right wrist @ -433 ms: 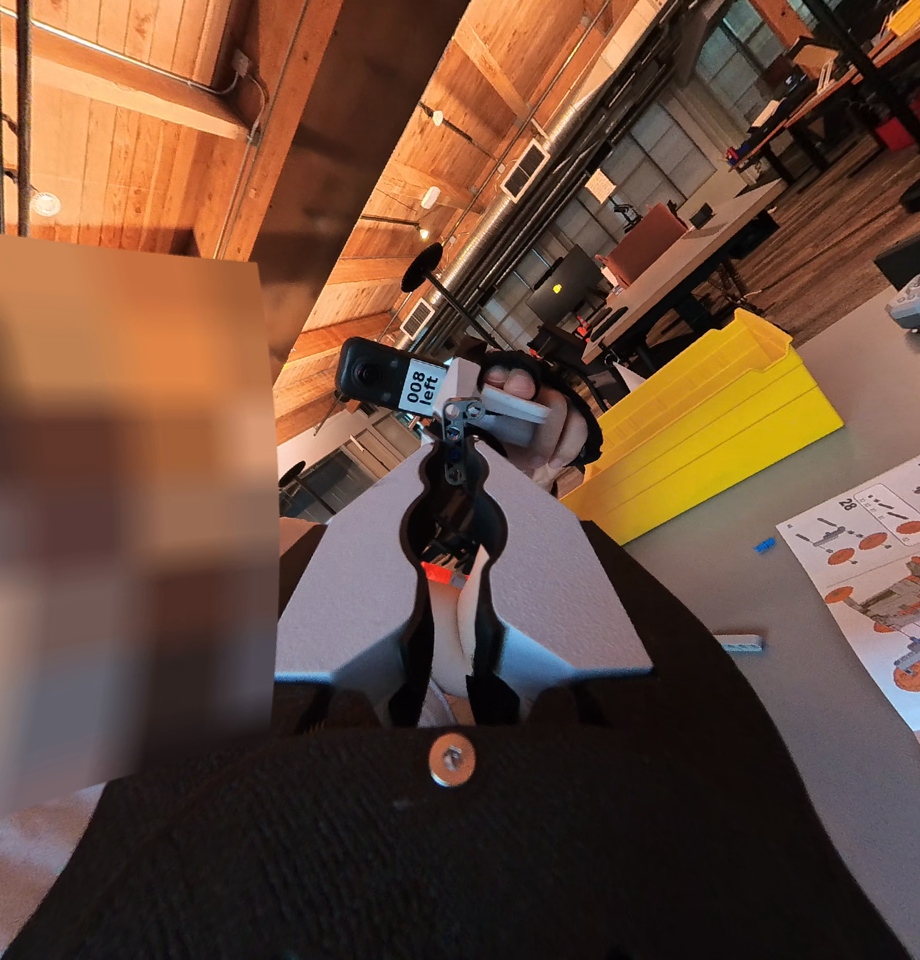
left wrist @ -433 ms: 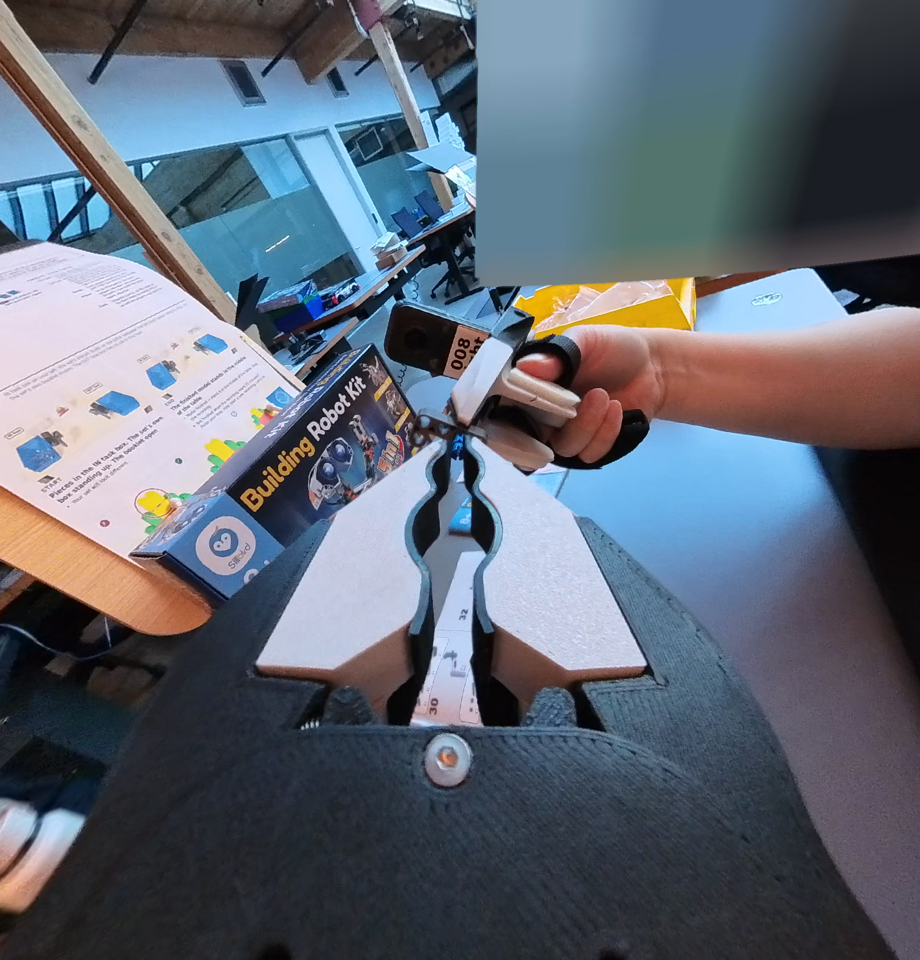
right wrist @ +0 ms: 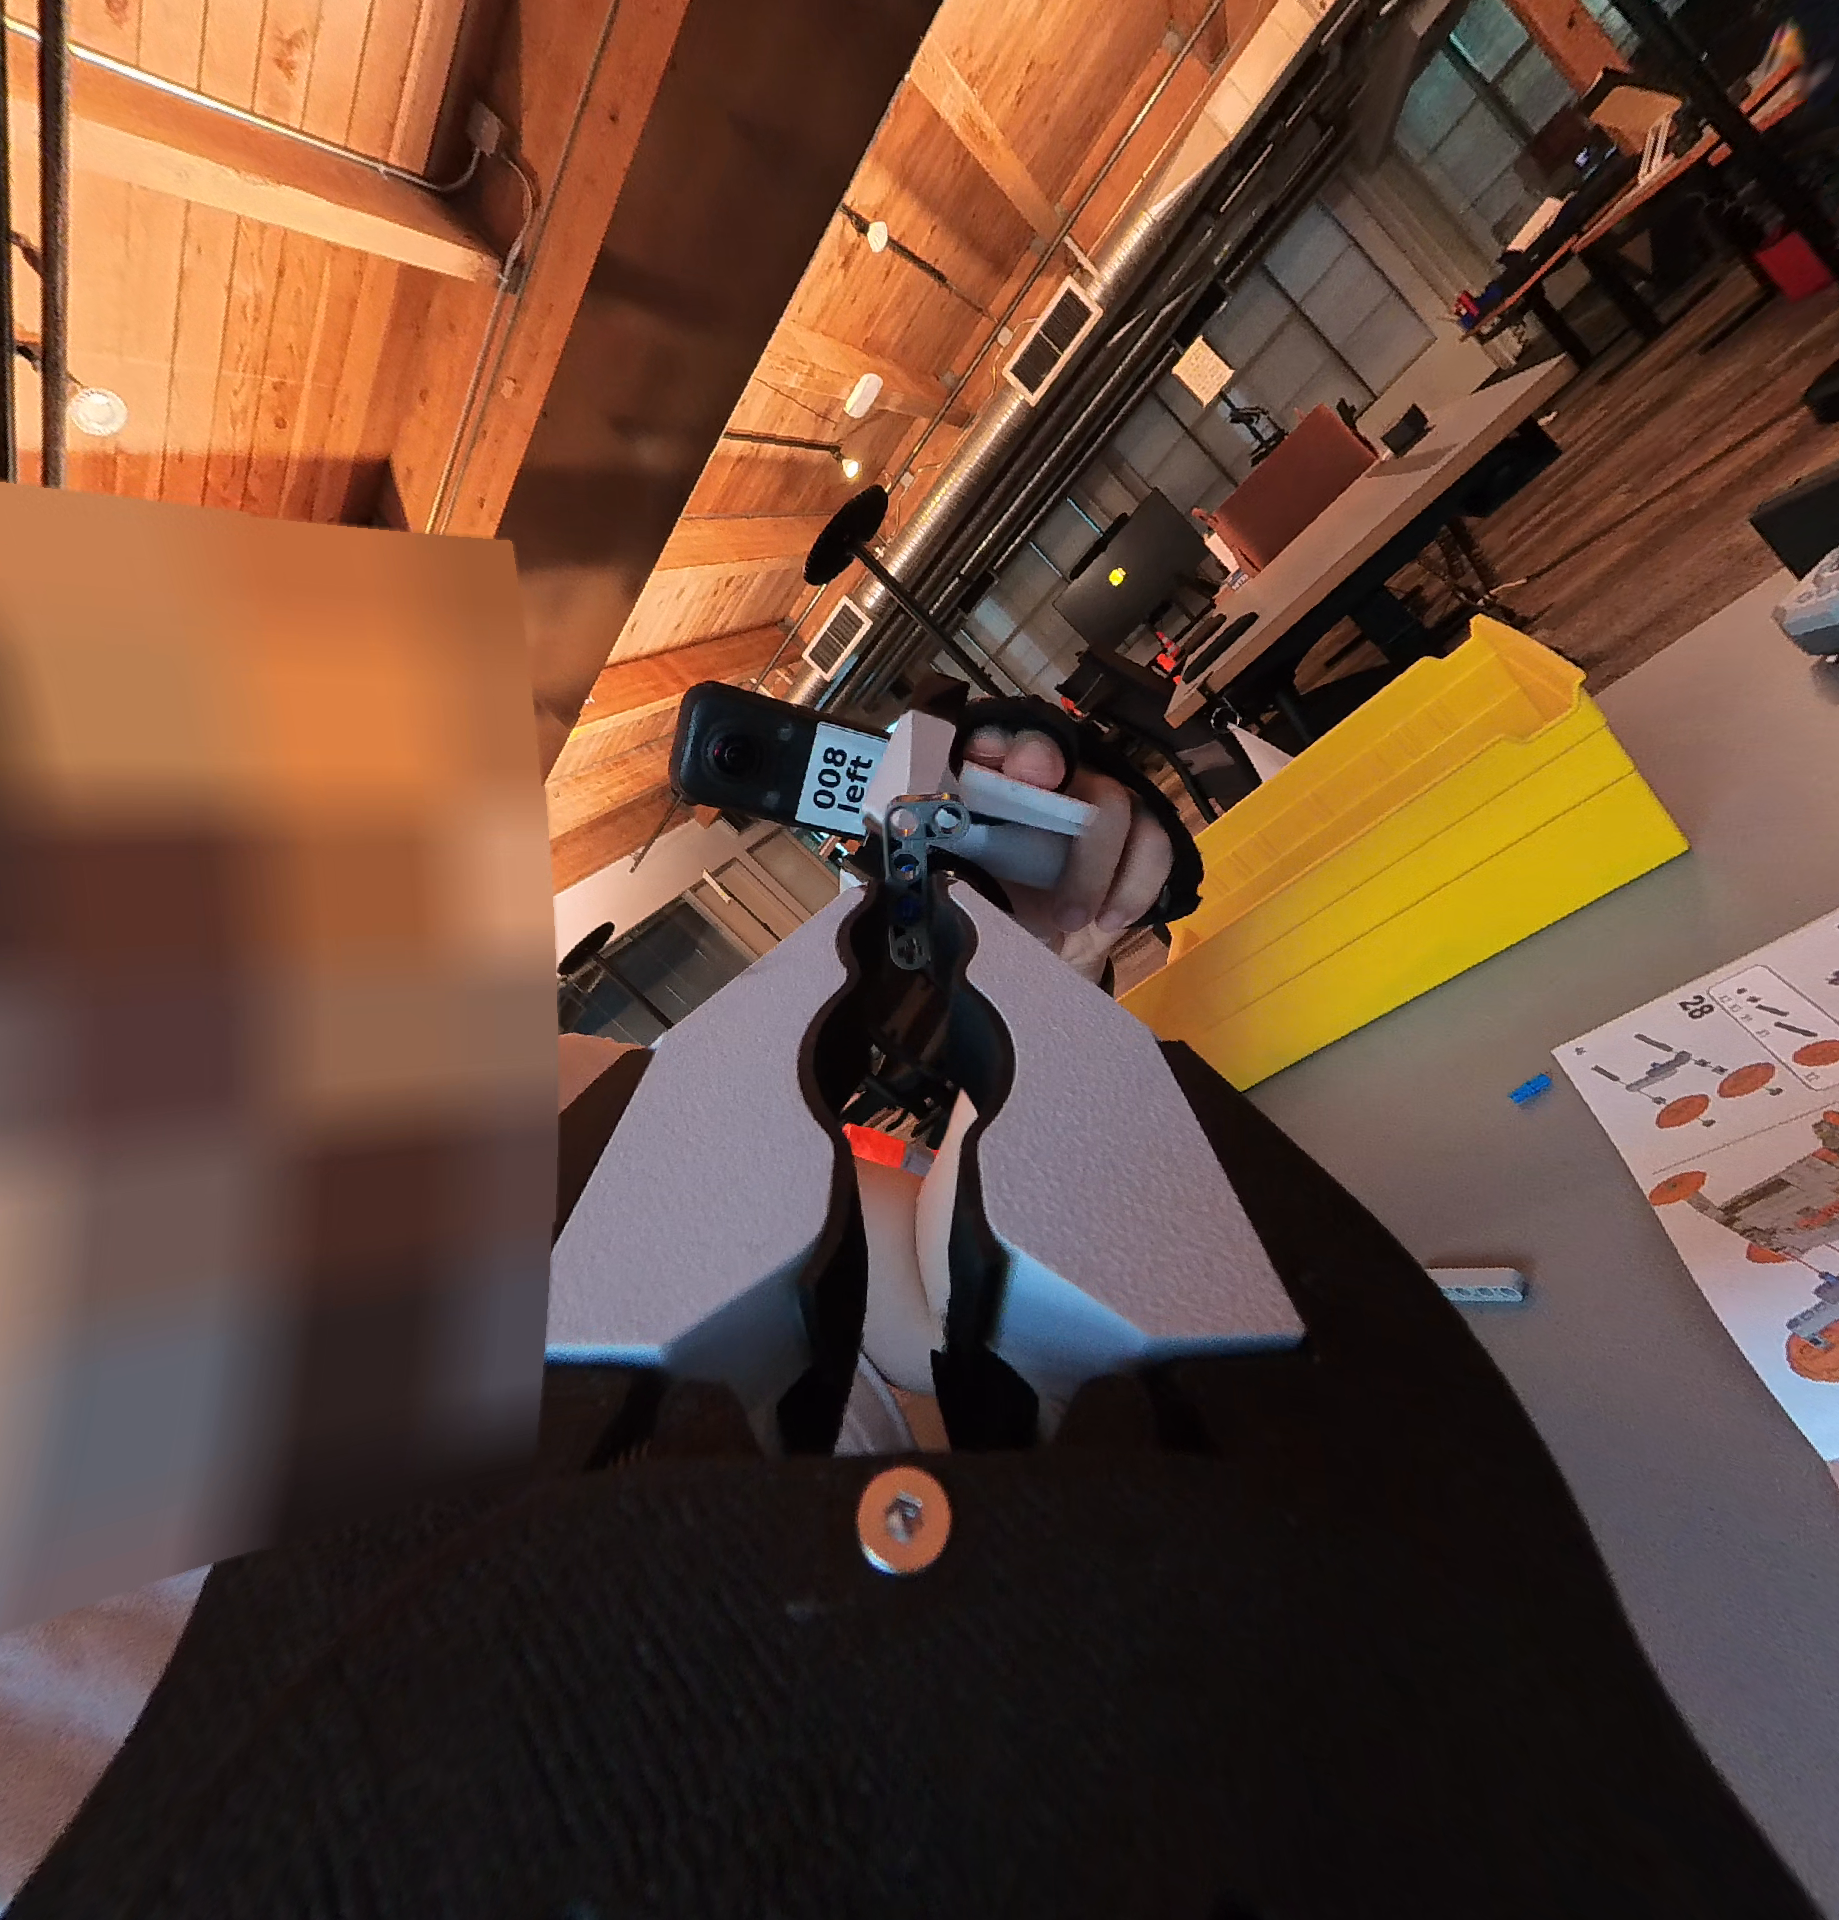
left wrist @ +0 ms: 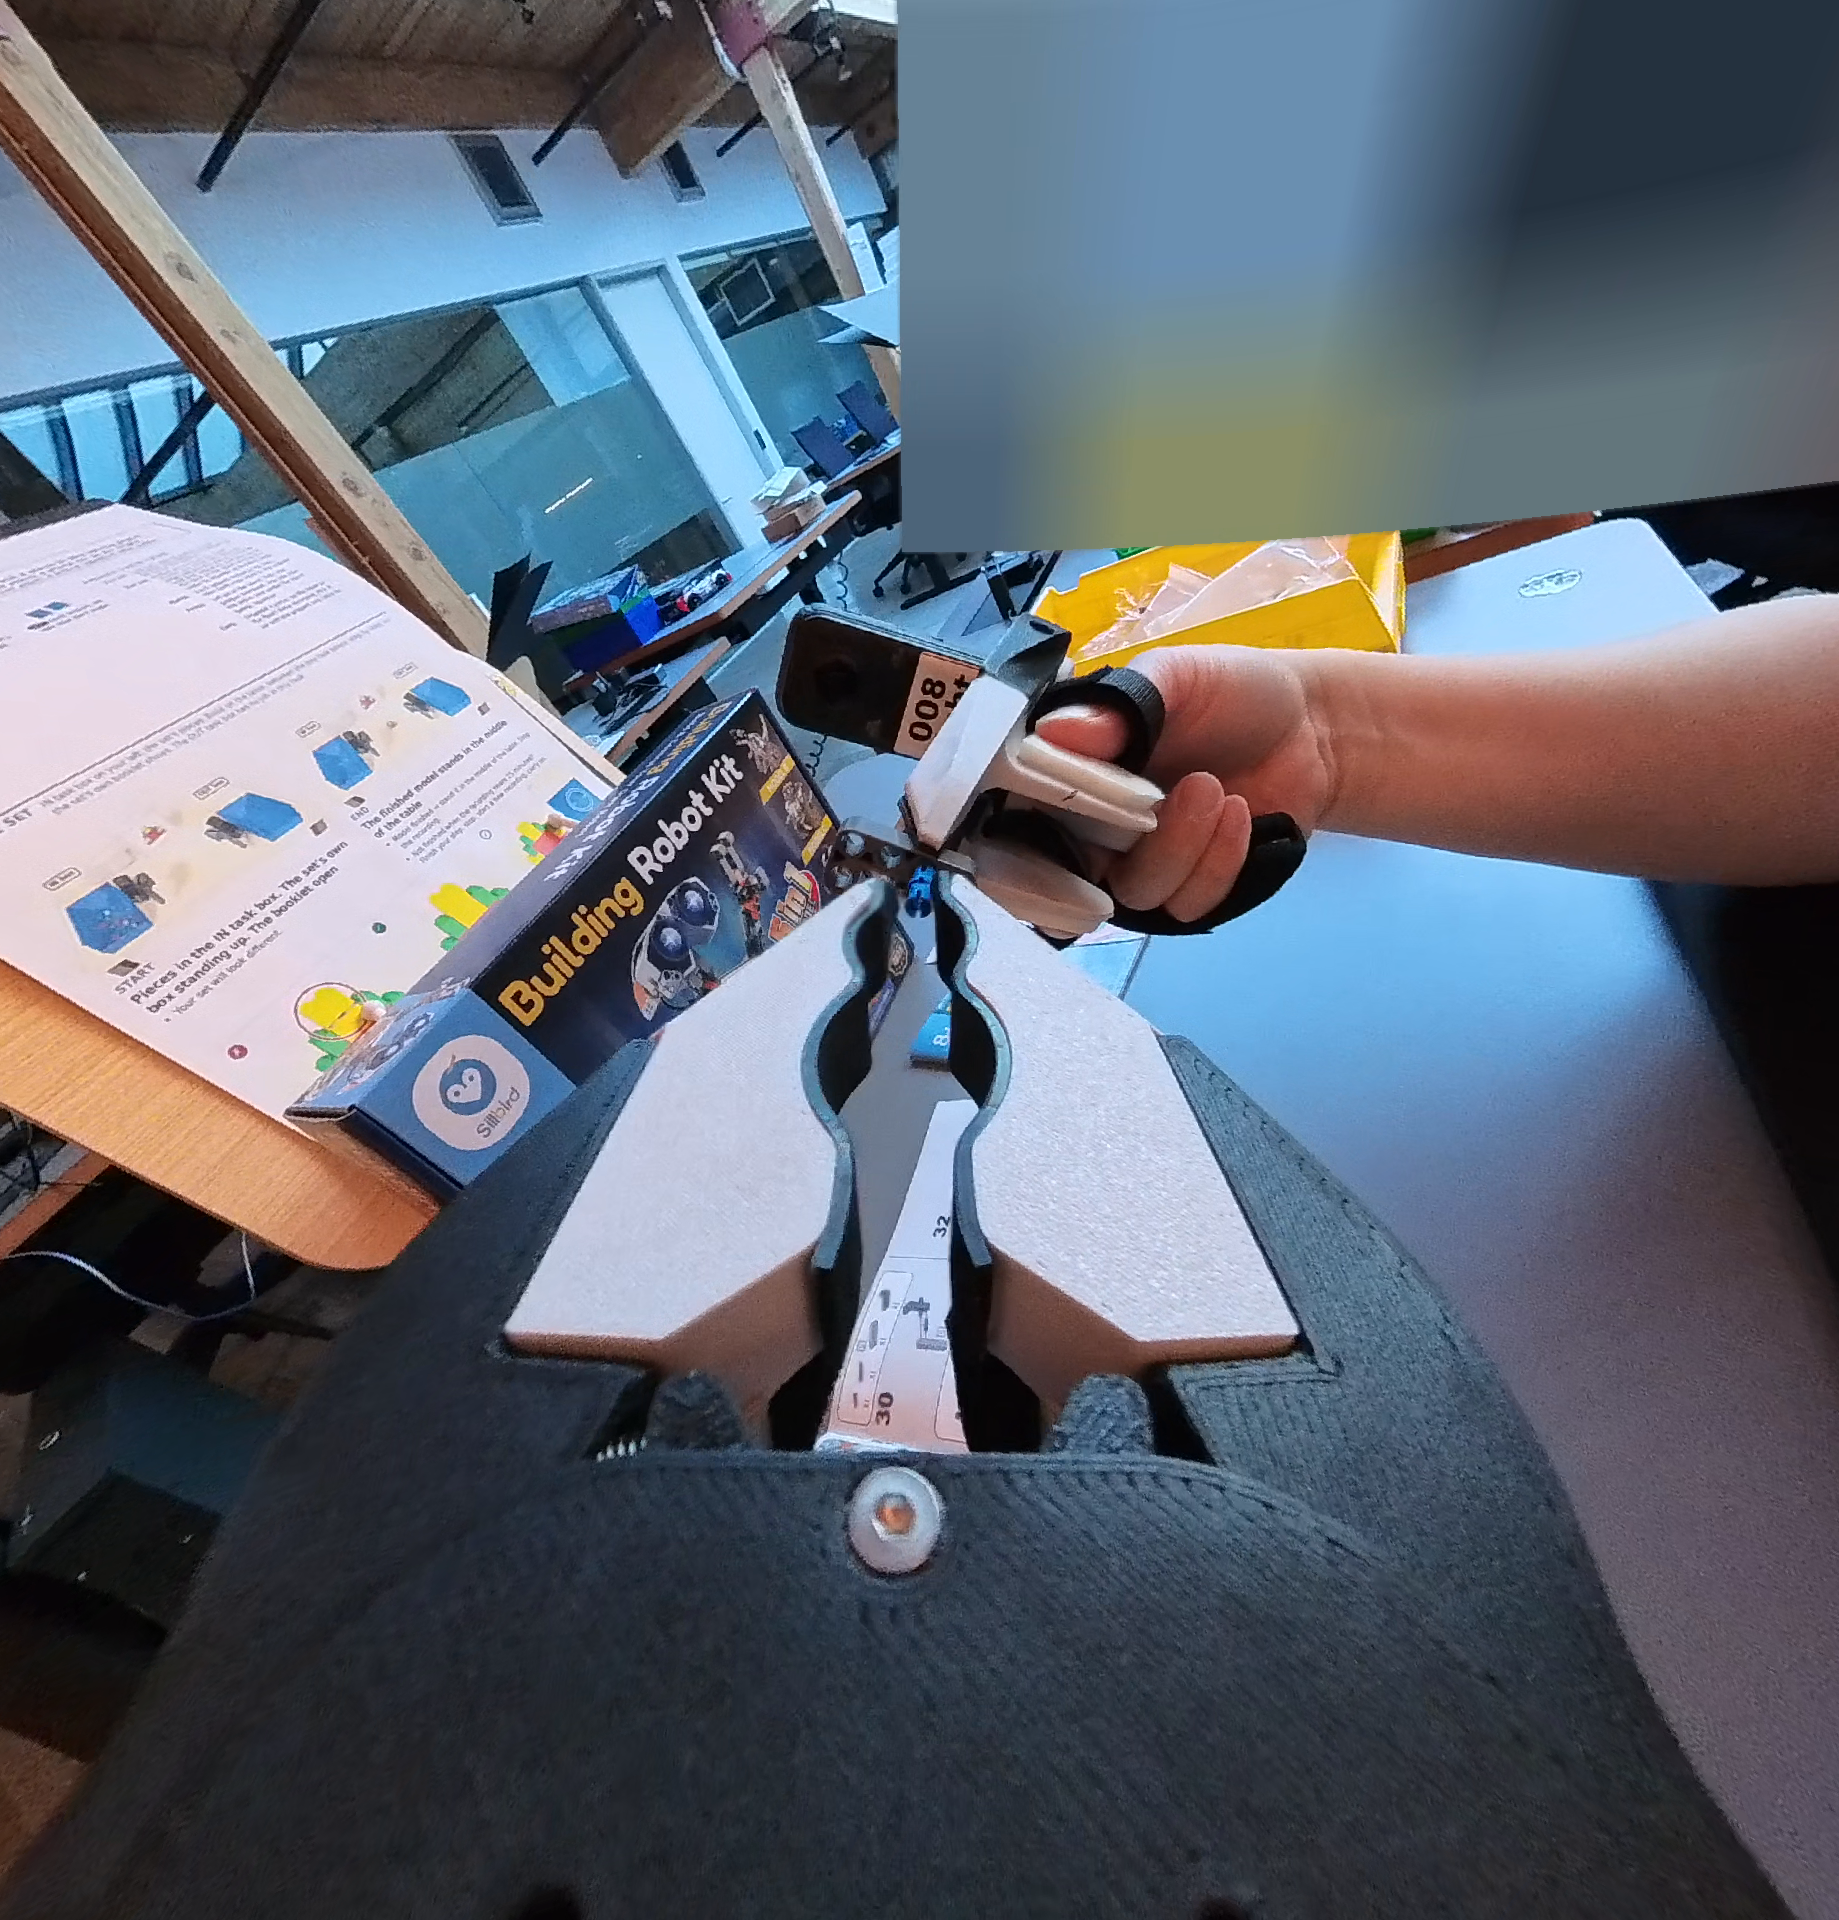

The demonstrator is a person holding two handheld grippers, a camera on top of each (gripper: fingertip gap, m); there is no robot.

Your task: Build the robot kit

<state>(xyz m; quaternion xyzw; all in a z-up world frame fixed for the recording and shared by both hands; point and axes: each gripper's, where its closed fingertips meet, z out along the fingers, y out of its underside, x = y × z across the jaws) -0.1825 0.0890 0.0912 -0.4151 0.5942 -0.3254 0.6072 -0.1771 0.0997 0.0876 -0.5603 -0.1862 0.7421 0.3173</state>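
Note:
My right gripper (right wrist: 910, 920) is shut on a grey L-shaped beam (right wrist: 915, 862) and holds it up in the air, short arm on top. A blue pin (right wrist: 907, 912) shows in one of the beam's holes. My left gripper (left wrist: 913, 896) points at the beam (left wrist: 871, 850) from the other side, its tips closed on the blue pin (left wrist: 920, 889) right against the beam. In the left wrist view a hand (left wrist: 1206, 790) holds the right gripper just beyond my left fingertips. The two grippers meet tip to tip above the grey table (left wrist: 1466, 1143).
A yellow bin (right wrist: 1414, 831) stands on the table, also in the left wrist view (left wrist: 1258, 603). An open instruction booklet (right wrist: 1777, 1143), a loose grey beam (right wrist: 1481, 1291) and a small blue piece (right wrist: 1530, 1088) lie to the right. A kit box (left wrist: 603, 935) leans by a sheet on a wooden stand (left wrist: 167, 779).
Both grippers stay almost still, tip to tip. The blue pin now shows a little more clearly between my left fingertips.

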